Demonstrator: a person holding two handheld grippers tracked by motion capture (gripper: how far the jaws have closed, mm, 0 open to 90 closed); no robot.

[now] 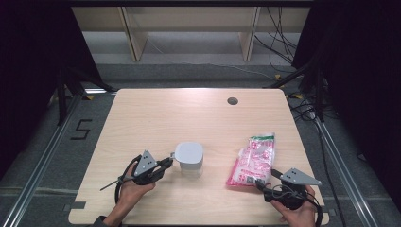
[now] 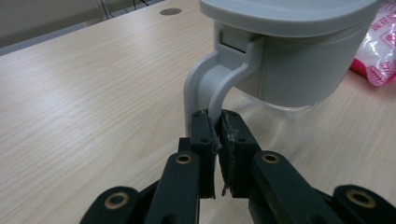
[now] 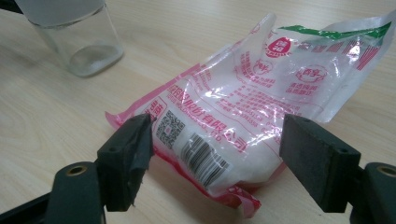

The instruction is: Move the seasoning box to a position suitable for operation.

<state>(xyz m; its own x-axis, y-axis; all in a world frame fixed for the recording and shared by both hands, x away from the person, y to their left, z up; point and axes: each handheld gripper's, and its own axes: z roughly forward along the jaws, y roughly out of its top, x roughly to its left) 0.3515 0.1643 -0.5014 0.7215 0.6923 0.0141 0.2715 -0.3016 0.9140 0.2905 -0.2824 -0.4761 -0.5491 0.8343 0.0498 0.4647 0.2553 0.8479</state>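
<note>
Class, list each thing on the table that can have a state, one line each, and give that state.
Jar: upright, lid on.
Jar handle: clamped.
Left tongs: shut on the handle.
Right tongs: open, either side of the bag's end.
Bag: lying flat, crumpled, holding white contents.

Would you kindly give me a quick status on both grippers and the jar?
Left gripper shut on jar handle. Right gripper open, jaws either side of the bag, not gripping. Jar upright, lid on. Nothing in the way.
</note>
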